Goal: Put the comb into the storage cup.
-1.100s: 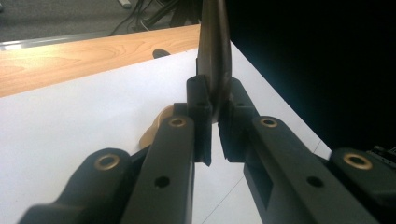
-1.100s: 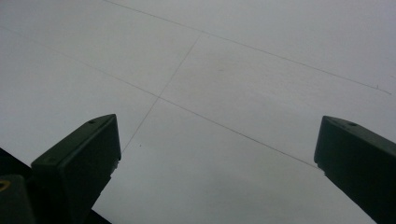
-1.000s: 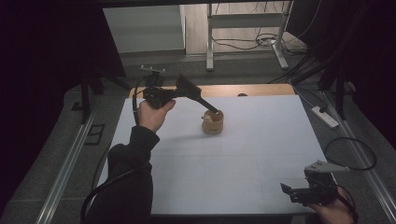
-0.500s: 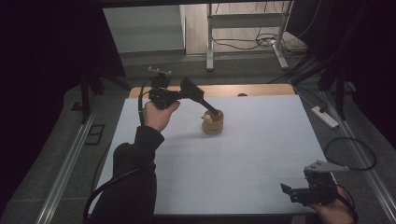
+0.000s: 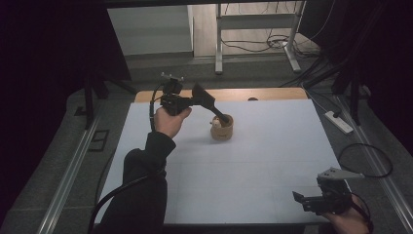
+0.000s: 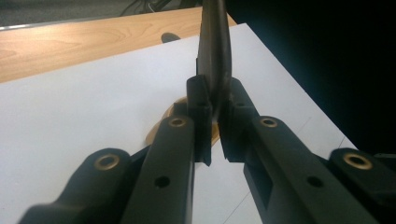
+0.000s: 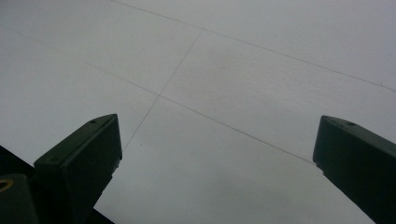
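A small round wooden bowl [image 5: 222,130] stands on the white table cover [image 5: 253,161], toward the far middle, with something pale inside it. My left gripper [image 5: 212,107] reaches in from the left, shut on a thin black utensil [image 5: 220,117] whose lower end dips into the bowl. In the left gripper view the jaws of the left gripper [image 6: 215,95] pinch the black utensil [image 6: 214,51] edge-on, and the bowl's rim [image 6: 156,133] peeks out beneath them. My right gripper [image 5: 306,201] rests at the near right corner, and the right gripper [image 7: 217,126] stands open over bare white sheet.
A strip of bare wooden tabletop [image 5: 263,93] runs along the far edge, with a small dark spot [image 5: 252,99] on it. A power strip [image 5: 337,122] lies on the floor to the right. Metal frame legs [image 5: 219,44] and cables stand beyond the table.
My left hand has shifted a little to the right and lower, bringing the utensil deeper toward the bowl. The right gripper has stayed where it was.
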{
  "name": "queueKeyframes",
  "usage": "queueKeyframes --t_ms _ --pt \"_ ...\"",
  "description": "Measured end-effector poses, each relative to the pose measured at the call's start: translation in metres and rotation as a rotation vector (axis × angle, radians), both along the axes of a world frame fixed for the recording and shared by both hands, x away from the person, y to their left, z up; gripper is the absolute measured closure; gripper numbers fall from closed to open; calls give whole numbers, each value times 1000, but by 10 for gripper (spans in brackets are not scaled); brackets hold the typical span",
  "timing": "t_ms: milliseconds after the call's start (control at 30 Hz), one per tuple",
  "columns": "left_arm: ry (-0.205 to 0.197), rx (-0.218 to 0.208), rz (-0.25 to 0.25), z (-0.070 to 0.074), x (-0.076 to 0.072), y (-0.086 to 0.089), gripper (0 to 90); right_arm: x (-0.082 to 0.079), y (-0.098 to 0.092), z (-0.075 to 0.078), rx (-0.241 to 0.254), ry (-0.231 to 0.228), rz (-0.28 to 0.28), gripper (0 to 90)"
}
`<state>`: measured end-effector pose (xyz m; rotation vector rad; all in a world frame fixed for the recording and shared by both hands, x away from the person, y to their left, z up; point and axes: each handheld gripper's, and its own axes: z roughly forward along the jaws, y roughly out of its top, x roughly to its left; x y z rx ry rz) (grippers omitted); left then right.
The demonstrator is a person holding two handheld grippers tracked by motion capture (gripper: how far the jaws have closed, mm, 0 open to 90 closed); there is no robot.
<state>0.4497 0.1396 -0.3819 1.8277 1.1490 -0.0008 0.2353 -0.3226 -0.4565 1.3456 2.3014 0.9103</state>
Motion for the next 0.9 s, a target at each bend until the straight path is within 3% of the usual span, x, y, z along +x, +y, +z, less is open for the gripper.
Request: queueKeyframes --t_ms 900 --pt "40 19 18 -27 10 -12 830 0 -1 0 8 4 2 20"
